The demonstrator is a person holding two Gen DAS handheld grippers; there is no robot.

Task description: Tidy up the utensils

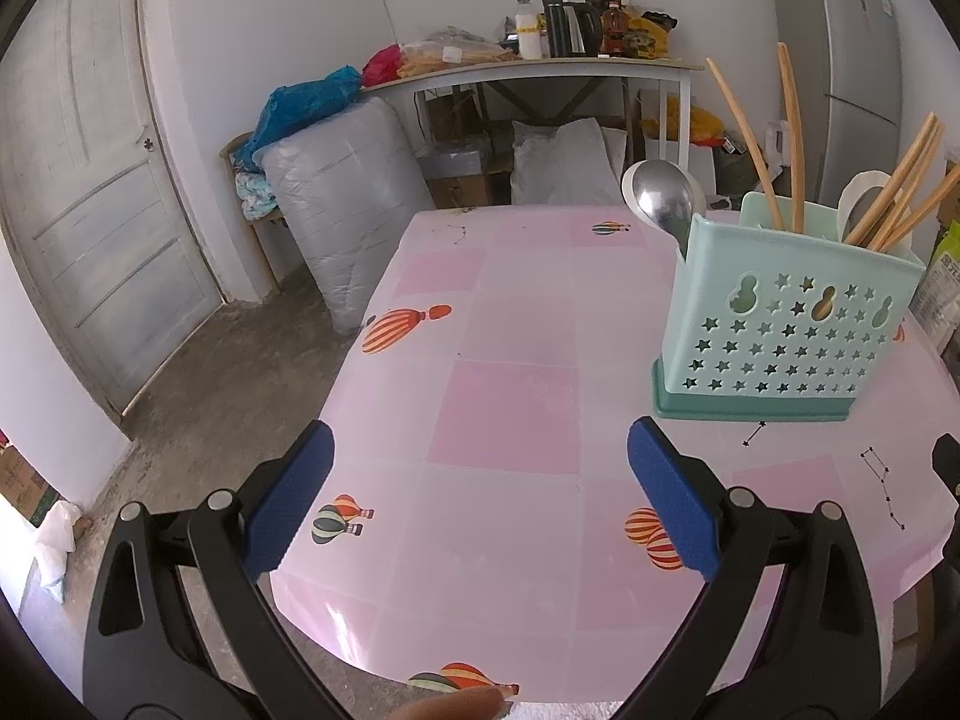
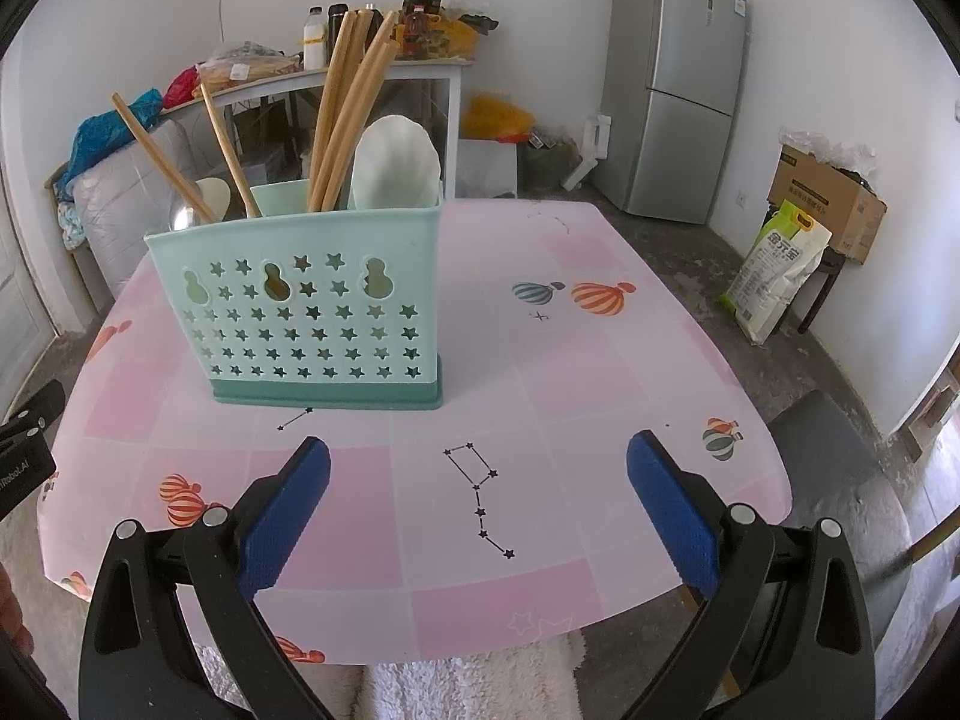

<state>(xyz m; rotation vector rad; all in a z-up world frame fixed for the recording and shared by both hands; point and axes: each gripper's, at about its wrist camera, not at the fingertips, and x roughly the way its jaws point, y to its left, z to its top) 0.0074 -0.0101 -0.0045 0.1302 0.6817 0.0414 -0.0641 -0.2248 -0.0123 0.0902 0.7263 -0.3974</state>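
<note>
Both claws are hanging over the near edge of the pink balloon-print worktop [image 2: 540, 360] with their blue pads spread wide and nothing between them. The left claw [image 1: 480, 498] is sitting over the near-left part of the cloth, and the mint green utensil caddy [image 1: 786, 324] is standing farther back and off to its right, well apart from the pads. From the right claw [image 2: 478, 498] the same caddy [image 2: 300, 312] is sitting ahead and to the left, near but not touching. Inside it, the wooden chopsticks [image 2: 345, 120] are leaning out of the middle section, two more wooden sticks [image 2: 162, 159] are slanting out toward the left, a metal spoon [image 1: 663, 198] is poking bowl-up out of the left end, and a white scalloped ladle-type thing [image 2: 396, 162] is standing in the right end. For writing: the black body of the other gripper at the left edge of the right view is showing white lettering that's cut off, looks like "Robot.AI". The rice-style bag [image 2: 777, 270] on the floor at right is carrying big Chinese characters I can't read cleanly, and the cardboard box [image 2: 828, 204] behind it has print too small to make out.
</note>
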